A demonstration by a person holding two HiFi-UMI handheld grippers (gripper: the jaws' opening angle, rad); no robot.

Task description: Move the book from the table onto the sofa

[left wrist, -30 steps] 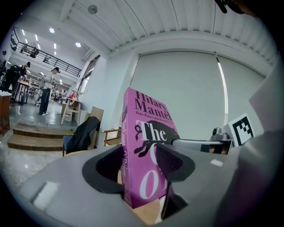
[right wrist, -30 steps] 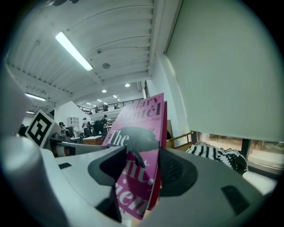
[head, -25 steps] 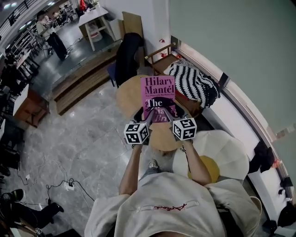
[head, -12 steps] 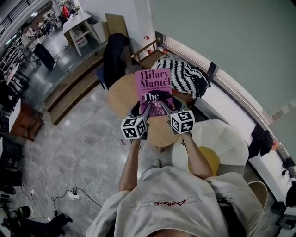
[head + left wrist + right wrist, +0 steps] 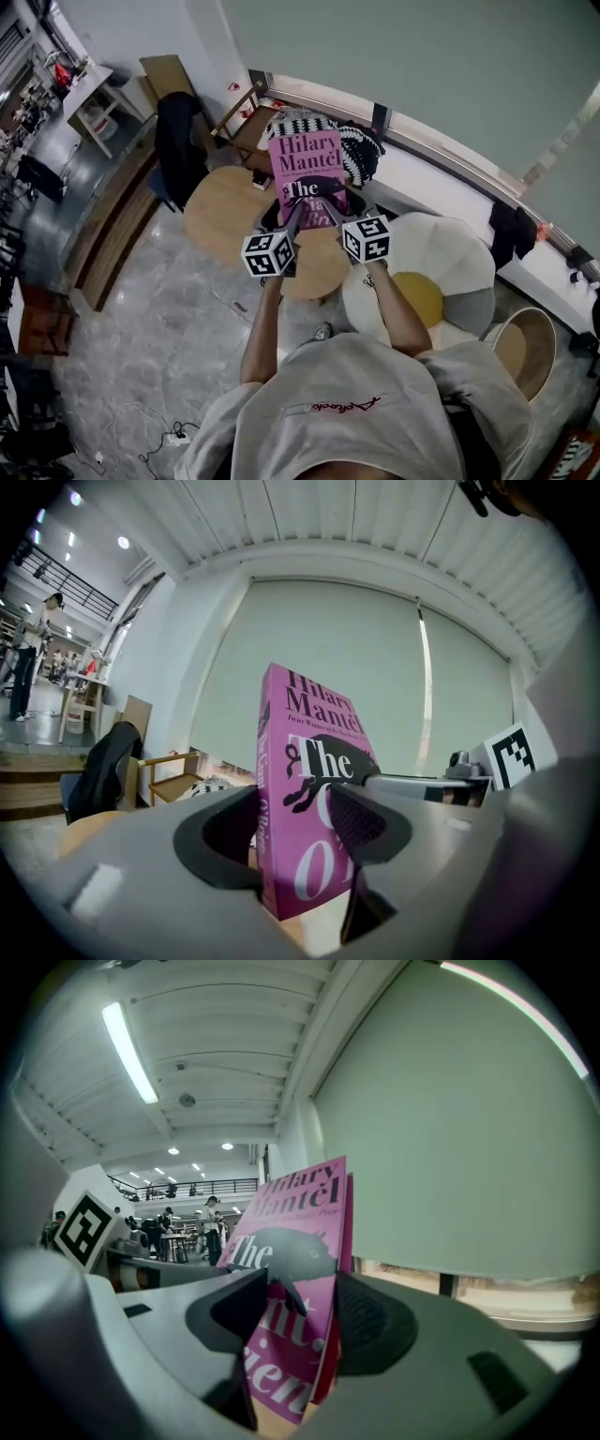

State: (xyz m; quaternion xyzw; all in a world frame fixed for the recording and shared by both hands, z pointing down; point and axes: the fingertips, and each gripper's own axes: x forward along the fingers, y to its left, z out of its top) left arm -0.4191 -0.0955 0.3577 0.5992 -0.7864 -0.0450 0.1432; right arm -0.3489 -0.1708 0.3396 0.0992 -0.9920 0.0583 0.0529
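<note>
A magenta paperback book [image 5: 306,176] is held upright in the air between both grippers, above the round wooden table [image 5: 225,208]. My left gripper [image 5: 291,223] is shut on the book's lower spine side; in the left gripper view the book [image 5: 309,789] stands between its dark pads. My right gripper [image 5: 330,223] is shut on the lower page-edge side, where the book [image 5: 292,1269] fills the jaws. The white flower-shaped sofa seat [image 5: 450,267] with a yellow centre lies to the right.
A black-and-white striped cushion [image 5: 352,142] lies behind the book on a wooden chair [image 5: 246,120]. A dark jacket [image 5: 176,131] hangs on another chair at the left. A round basket chair [image 5: 523,342] stands at the right. Marble floor spreads to the left.
The view has swung rightward: table and chairs slid left, and the white sofa seat came further into view. Both grippers stay shut on the raised book.
</note>
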